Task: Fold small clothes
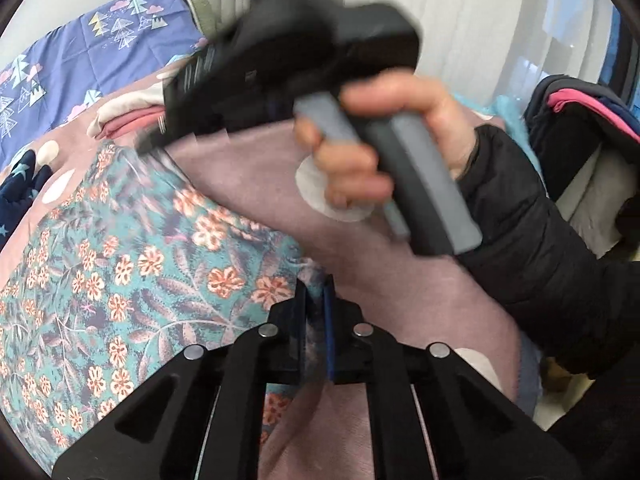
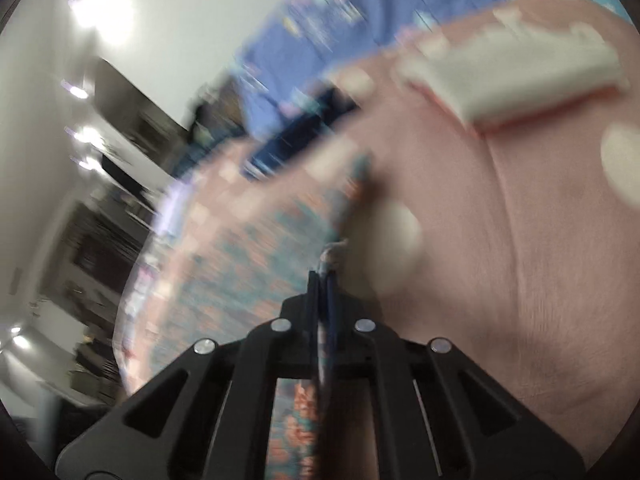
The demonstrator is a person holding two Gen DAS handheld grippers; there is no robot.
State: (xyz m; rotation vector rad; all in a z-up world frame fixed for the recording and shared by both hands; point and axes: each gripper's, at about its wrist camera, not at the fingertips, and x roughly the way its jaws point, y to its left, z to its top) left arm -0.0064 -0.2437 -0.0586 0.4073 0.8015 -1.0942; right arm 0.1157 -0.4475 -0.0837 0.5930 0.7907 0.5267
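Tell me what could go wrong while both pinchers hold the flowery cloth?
1. The left gripper and the right gripper each pinch only a thin edge of the flowery cloth, so it might slip out.
2. The right wrist view is blurred, which suggests fast motion; a quick tug could make the fold crooked.
3. The folded white and pink clothes lie close by on the pink blanket and could get knocked.

Two tongs [image 1: 316, 300], one floral garment [image 1: 120, 248], one folded stack [image 1: 128, 114].

Beyond my work, a pink dotted bedspread [image 1: 400, 280] lies beside a blue tree-print quilt [image 1: 80, 52], white curtains [image 1: 460, 12] hanging behind and dark jackets [image 1: 580, 120] heaped right.
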